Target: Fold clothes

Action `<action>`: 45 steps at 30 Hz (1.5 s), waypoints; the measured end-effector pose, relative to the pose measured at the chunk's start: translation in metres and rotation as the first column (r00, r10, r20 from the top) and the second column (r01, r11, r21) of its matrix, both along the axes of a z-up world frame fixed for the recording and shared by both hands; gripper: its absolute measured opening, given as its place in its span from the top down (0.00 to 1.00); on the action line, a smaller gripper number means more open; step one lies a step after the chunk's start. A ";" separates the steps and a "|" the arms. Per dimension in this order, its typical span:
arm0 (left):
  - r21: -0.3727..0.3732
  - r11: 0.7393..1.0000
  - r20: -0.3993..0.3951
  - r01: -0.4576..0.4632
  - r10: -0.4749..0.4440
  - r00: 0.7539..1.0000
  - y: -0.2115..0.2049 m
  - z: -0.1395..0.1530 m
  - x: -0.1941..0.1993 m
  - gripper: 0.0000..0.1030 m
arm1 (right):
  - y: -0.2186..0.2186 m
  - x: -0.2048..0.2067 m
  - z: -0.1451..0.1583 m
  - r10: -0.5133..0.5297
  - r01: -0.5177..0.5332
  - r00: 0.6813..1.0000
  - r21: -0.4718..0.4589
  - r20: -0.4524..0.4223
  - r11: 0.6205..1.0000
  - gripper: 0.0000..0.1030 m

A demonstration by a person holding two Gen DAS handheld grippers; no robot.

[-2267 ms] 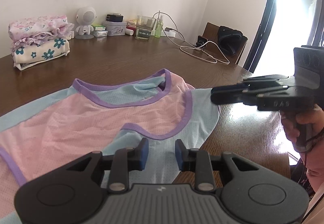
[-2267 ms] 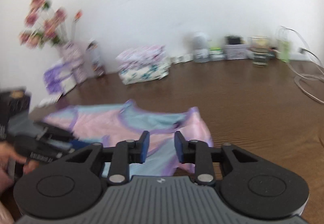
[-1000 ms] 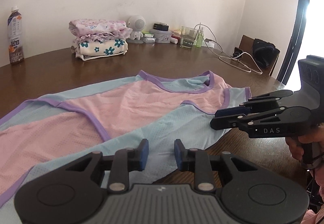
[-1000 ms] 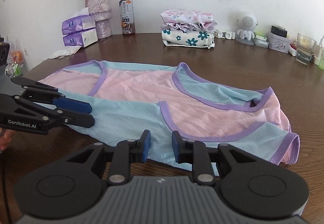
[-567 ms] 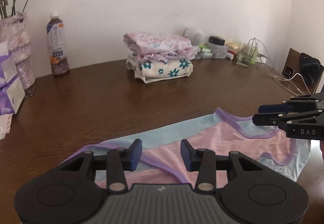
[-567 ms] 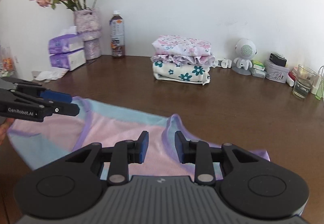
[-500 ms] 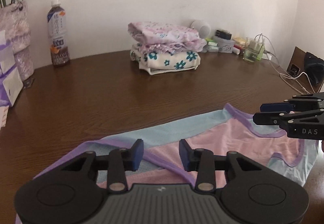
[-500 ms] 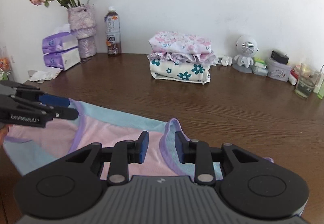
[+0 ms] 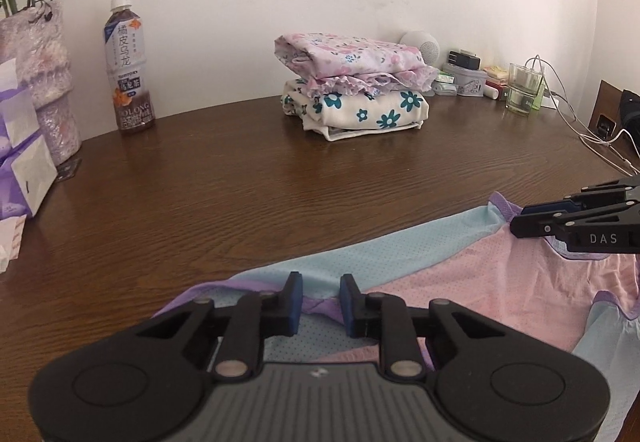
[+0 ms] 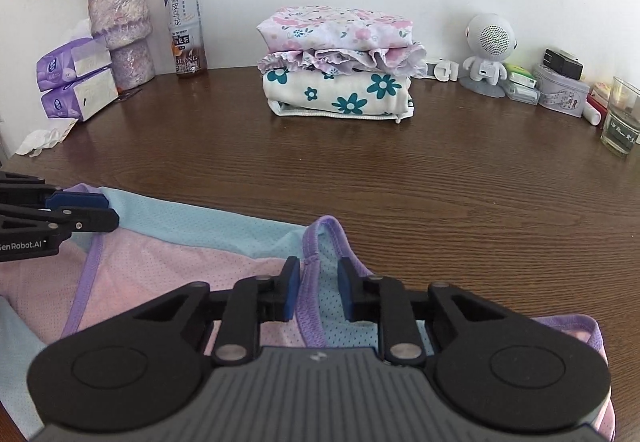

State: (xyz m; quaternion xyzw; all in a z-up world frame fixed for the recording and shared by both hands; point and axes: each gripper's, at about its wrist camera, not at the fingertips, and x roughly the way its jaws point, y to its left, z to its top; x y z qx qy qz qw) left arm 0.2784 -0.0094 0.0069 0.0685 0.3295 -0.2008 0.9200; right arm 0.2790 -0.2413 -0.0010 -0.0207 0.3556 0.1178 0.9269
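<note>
A pink and light-blue mesh top (image 9: 460,270) with purple trim lies flat on the brown table (image 9: 240,182). My left gripper (image 9: 320,300) sits low over its far left corner. Its jaws are closing, with a fold of purple trim between the pads and a gap still showing. My right gripper (image 10: 319,284) sits over the far right shoulder of the top (image 10: 180,254). Its jaws are closing around the purple strap, and the pads stand apart from it. Each gripper shows in the other's view: the right gripper (image 9: 518,220) and the left gripper (image 10: 110,212).
A stack of folded floral clothes (image 10: 336,70) stands at the back centre. A tea bottle (image 10: 185,26), a vase (image 10: 120,30) and tissue packs (image 10: 76,82) are back left. A small robot speaker (image 10: 490,50), boxes, a glass (image 10: 622,122) and cables (image 9: 592,134) are back right.
Both grippers have travelled across the top to its far edge, so bare table now fills the view ahead. Both pairs of jaws have narrowed over the purple trim.
</note>
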 end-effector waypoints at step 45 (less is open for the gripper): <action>-0.219 0.970 -0.019 -0.109 0.107 0.994 0.005 -0.004 -0.165 0.09 | -0.007 -0.186 0.000 -0.114 0.102 0.988 0.111 0.105 0.989 0.00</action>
